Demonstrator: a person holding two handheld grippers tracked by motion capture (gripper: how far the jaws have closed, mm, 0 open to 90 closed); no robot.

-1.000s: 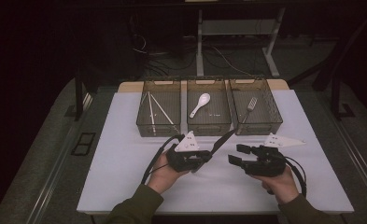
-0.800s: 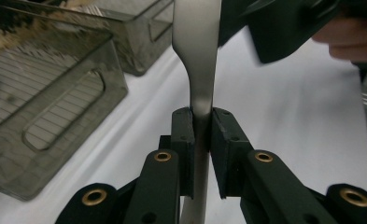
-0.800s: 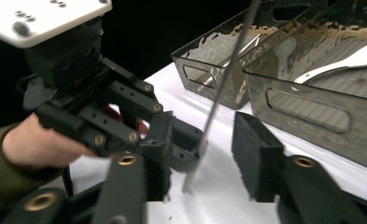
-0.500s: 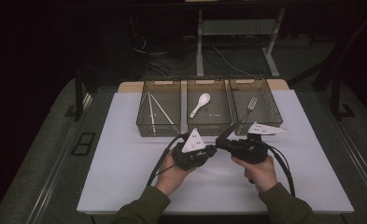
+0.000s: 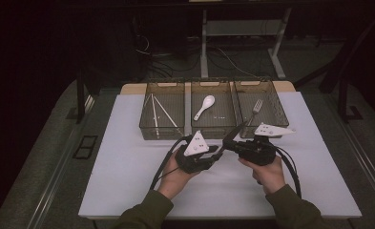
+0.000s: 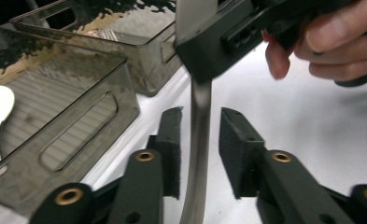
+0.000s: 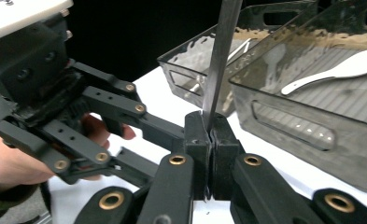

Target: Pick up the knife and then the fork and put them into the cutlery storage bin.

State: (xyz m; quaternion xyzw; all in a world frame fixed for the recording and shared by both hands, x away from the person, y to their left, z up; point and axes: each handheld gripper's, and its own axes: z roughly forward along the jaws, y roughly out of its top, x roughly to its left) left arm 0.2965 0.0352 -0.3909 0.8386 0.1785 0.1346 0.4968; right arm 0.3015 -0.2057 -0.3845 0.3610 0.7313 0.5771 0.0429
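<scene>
A white table [image 5: 128,157] stands on a grey floor [image 5: 42,157] — dim room, black behind, cables [image 5: 223,57] under a white-legged desk [image 5: 204,43].

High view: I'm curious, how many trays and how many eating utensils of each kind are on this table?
Clear trays: 3
Chopsticks: 2
White spoon: 1
Fork: 1
Metal utensil, clamped in the right gripper: 1
Total: 8
</scene>
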